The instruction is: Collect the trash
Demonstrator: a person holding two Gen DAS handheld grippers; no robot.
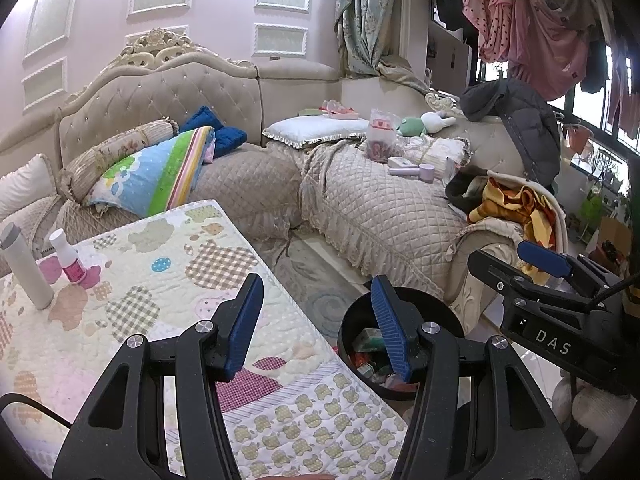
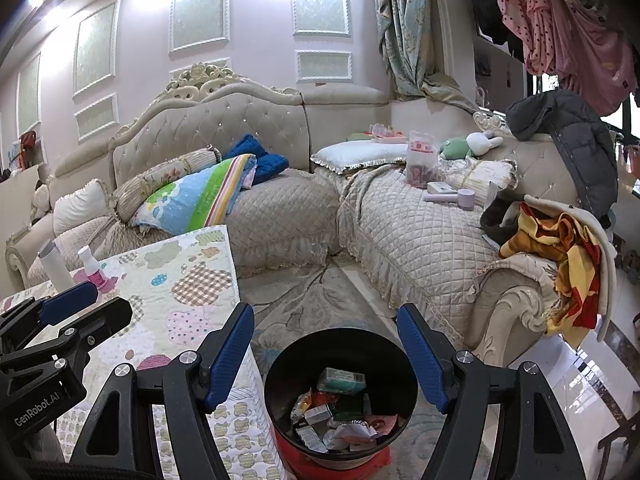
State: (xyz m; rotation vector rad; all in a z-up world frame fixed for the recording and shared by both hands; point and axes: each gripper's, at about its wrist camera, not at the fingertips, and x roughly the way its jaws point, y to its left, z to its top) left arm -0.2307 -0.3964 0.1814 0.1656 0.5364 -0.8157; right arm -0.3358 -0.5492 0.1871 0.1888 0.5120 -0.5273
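Left gripper (image 1: 316, 320): apart, empty, over the table edge; "GenRobot.AI" on its side.
Right gripper (image 2: 326, 354): apart, empty; reads "DAS".
Trash bin (image 2: 280, 360): bottom middle, full.

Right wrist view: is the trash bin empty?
No, the black trash bin on the floor already holds small boxes and crumpled wrappers.

Tabletop (image 2: 192, 280): covered by a quilted patchwork cloth with apple prints.
White tube (image 1: 24, 268): standing upright near the tabletop's far left corner.
Pink bottle (image 1: 72, 258): white cap, just beside the tube.
Sofa (image 2: 280, 208): beige, tufted, L-shaped, draped in quilted covers.
Striped blanket (image 2: 200, 196): folded on the left seat, with a blue towel (image 2: 260, 160) behind it.
Plush toys (image 2: 472, 144): green and white, lying at the corner.
Dark jacket (image 2: 576, 148): slung over the sofa's right end.
Curtain (image 2: 408, 32): pale blue, tied back.
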